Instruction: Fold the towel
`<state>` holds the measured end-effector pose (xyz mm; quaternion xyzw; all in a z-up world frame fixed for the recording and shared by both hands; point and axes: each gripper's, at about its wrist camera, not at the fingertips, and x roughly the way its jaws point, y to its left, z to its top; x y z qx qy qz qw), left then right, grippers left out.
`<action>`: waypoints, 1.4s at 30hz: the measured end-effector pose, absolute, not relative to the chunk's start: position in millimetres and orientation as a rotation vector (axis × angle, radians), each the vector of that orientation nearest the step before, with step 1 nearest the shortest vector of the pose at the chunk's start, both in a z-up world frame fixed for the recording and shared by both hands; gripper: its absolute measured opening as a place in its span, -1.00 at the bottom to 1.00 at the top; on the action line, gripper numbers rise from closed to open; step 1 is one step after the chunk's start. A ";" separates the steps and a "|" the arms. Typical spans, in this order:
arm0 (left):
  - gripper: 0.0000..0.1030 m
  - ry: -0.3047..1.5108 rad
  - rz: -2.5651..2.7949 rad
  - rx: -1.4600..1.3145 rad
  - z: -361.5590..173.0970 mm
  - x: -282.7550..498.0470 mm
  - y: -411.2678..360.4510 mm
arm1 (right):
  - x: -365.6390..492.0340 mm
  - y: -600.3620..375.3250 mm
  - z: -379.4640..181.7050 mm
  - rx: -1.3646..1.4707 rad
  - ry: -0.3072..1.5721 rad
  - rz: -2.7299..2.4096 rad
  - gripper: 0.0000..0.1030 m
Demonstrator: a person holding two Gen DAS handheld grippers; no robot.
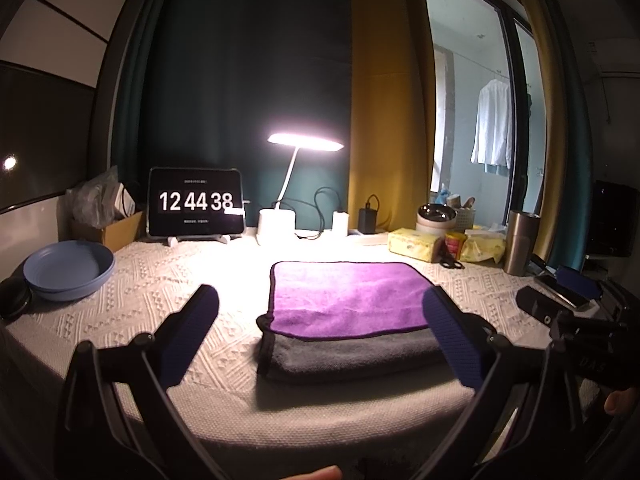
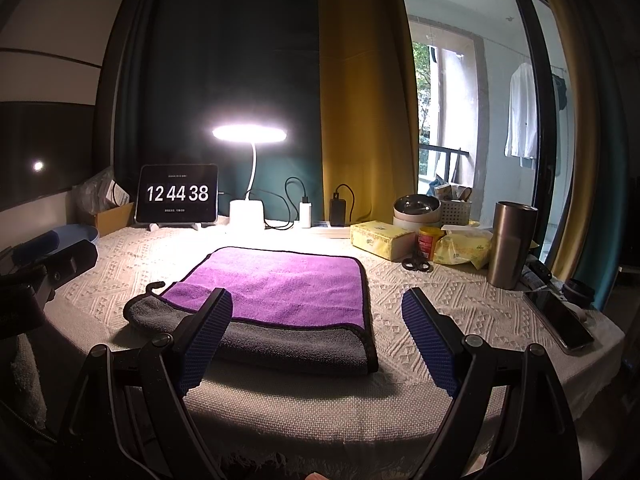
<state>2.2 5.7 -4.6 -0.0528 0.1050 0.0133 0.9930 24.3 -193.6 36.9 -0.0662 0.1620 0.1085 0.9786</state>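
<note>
Towel (image 1: 344,312), folded purple over grey, lies flat on the cloth-covered tabletop (image 1: 160,280) in front of the lit lamp (image 1: 304,146); at far left sit the blue bowl (image 1: 68,270) and the tablet clock (image 1: 196,202) reading 12 44 38. Your left tool (image 1: 320,332) hangs over the near edge with its fingers spread wide, grasping nothing, the towel's left near corner between them. Your right tool (image 2: 318,336) is likewise released, its left finger over the towel's grey near edge, and the steel tumbler (image 2: 510,244) and phone (image 2: 558,322) lie to the right.
</note>
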 end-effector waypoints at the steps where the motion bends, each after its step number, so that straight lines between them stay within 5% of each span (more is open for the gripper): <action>1: 0.99 0.211 0.027 -0.106 -4.6 2.3 5.7 | 24.5 -193.3 37.2 -0.134 0.326 0.218 0.73; 28: 0.99 0.232 0.027 -0.103 -7.0 7.0 8.8 | 26.5 -191.7 35.2 -0.132 0.332 0.220 0.73; 42: 0.97 0.419 0.008 -0.112 -29.8 62.8 21.7 | 76.2 -203.4 16.2 -0.083 0.466 0.222 0.73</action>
